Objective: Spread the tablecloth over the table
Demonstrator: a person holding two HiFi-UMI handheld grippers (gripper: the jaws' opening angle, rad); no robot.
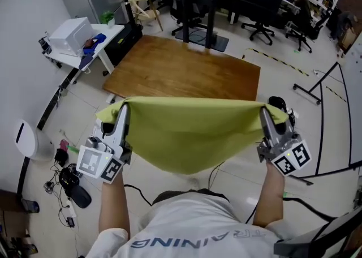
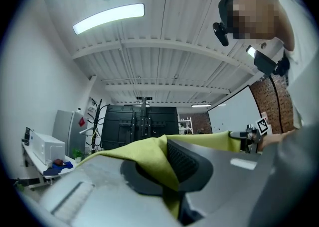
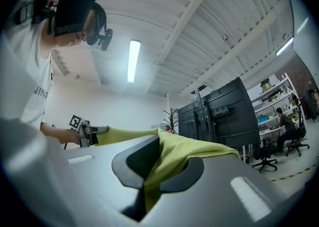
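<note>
While the shirt (image 1: 186,223) print shows "RAINING", left fingers (image 1: 122,120) and right fingers (image 1: 266,122) each clench a cloth (image 1: 189,138) corner near the worktop (image 1: 186,70).

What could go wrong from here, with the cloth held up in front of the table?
The tablecloth sags in the middle, so it may snag the near edge of the table and bunch. The left tongs and right tongs pinch only its corners; a tug could pull one free.
</note>
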